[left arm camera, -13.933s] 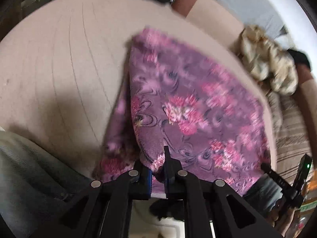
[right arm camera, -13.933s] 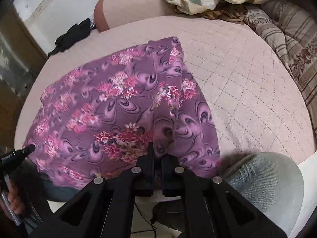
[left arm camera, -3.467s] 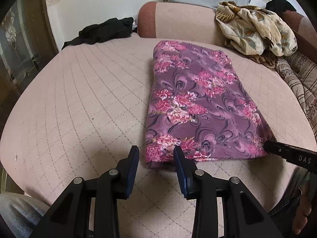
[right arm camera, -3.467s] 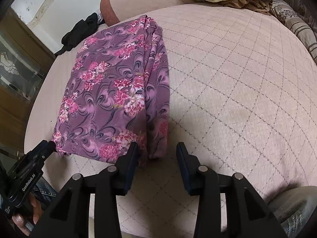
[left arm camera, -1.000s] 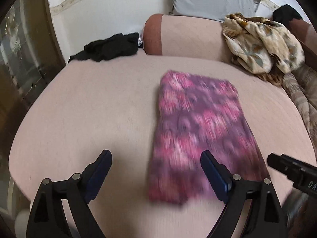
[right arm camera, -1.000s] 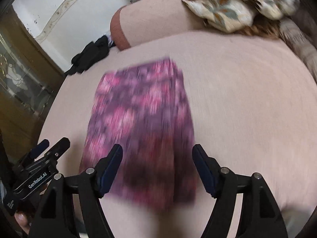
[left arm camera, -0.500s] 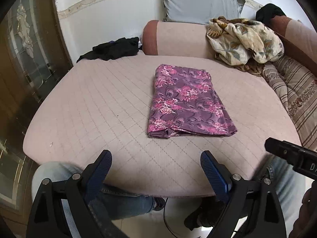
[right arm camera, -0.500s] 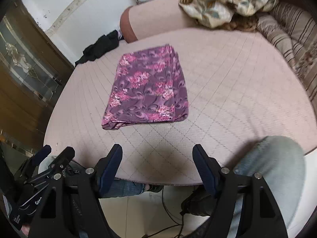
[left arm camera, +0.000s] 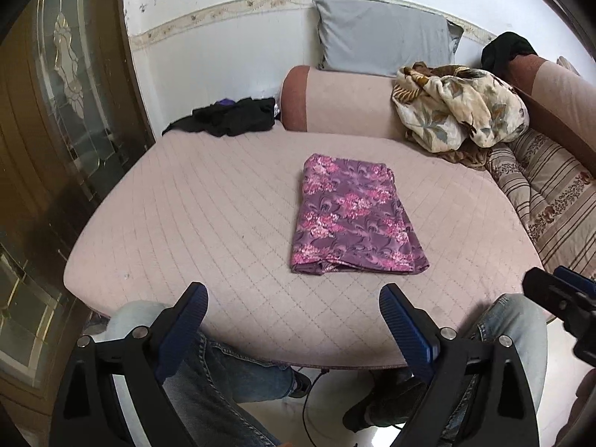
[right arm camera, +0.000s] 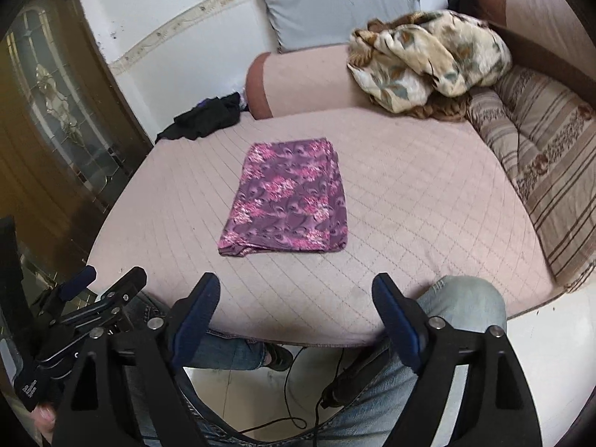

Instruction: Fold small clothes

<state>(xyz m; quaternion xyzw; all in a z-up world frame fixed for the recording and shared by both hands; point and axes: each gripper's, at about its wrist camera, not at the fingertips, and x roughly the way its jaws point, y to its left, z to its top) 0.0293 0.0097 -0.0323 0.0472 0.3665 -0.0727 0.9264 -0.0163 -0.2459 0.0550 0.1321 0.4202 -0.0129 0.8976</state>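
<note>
We see one folded purple floral cloth (left arm camera: 354,219) mid-frame on the quilted bed (left arm camera: 208,201), well above our left gripper (left arm camera: 292,307) and right gripper (right arm camera: 296,296) (two, both spread wide, empty).

The purple floral garment (left arm camera: 354,216) is showing as thin, smooth printed cloth, lying on the matt, diamond-quilted pink fabric of the bed cover (left arm camera: 208,216). Behind the garment, a plush floral blanket (left arm camera: 458,108) is looking soft and fuzzy, a grey pillow (left arm camera: 383,41) is presenting plain matt cloth, and to its left a door (left arm camera: 56,111) is gleaming with varnished wood and patterned glass. The left gripper (left arm camera: 294,309) and right gripper (right arm camera: 296,298) are appearing as matt black plastic with ribbed blue pads (left arm camera: 404,326) and shiny metal screws.
</note>
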